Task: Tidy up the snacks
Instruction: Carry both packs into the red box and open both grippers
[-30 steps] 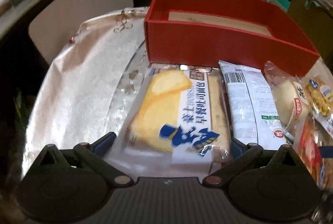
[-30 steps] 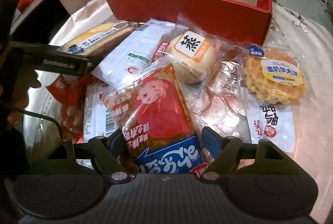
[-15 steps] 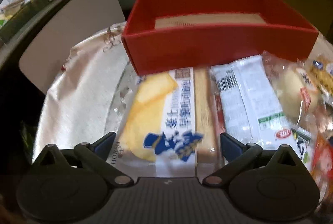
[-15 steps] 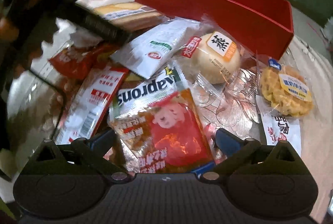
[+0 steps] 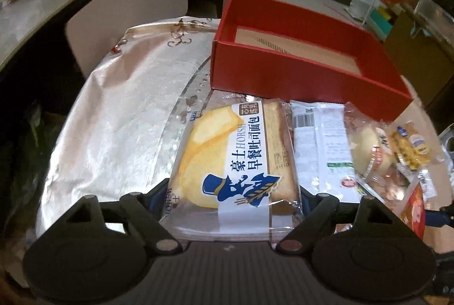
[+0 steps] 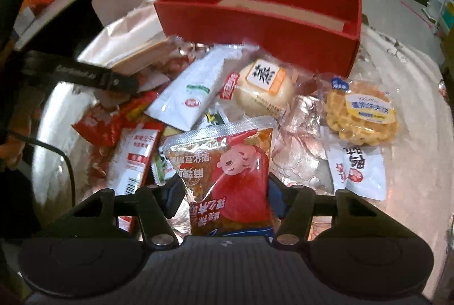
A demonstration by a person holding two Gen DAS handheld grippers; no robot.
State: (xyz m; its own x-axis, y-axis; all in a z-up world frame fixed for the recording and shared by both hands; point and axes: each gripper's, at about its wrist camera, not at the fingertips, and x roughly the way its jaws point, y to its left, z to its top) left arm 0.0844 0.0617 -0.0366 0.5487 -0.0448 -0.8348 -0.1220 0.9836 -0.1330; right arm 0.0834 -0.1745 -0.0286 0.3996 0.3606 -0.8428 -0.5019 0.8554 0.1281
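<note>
Glossy plastic snack wrappers (image 6: pixel 229 174), shiny tablecloth (image 5: pixel 119 112)

Left tool (image 5: pixel 234 193) clamped on a packet, right tool (image 6: pixel 225 193) likewise, both level

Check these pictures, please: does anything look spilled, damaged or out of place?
Nothing looks spilled or torn. The open red cardboard box holds no snacks, while the sealed packets lie in a loose, overlapping pile in front of it, for example the long white packet resting on the crumpled red wrapper.

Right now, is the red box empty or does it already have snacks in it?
Empty, as far as shown: the red box shows only its bare tan floor in both views, though its near wall hides the front strip.
</note>
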